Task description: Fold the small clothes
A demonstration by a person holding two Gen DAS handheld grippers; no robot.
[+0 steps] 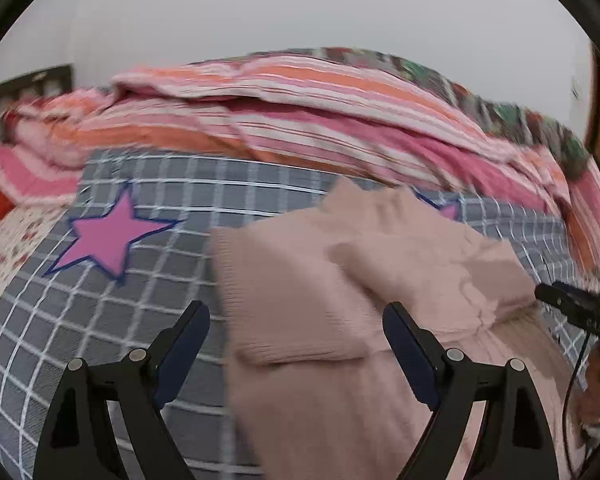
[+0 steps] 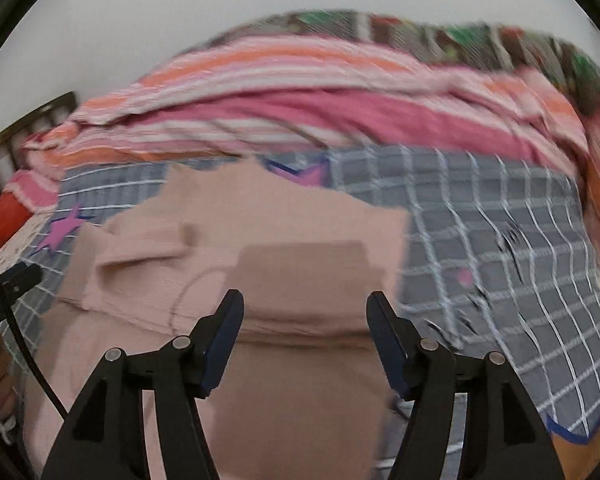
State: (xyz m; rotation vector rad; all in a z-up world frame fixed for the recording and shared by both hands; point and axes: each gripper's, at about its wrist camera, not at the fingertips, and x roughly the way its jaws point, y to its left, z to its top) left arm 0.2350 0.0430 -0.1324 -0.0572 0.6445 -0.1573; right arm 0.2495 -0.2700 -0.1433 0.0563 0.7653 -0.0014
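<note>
Now my right gripper (image 2: 305, 312) hangs with jaws apart and empty over the pink knit sweater (image 2: 260, 240) filling lower centre on the bed (image 2: 500, 220); my left gripper (image 1: 296, 320), jaws wide, straddles its left edge.

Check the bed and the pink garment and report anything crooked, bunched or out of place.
The pink knit garment is only partly folded: a sleeve lies slanted across it, edges not squared. Behind it, the striped blanket is heaped in a rumpled pile on the grey checked sheet. No damage visible.
</note>
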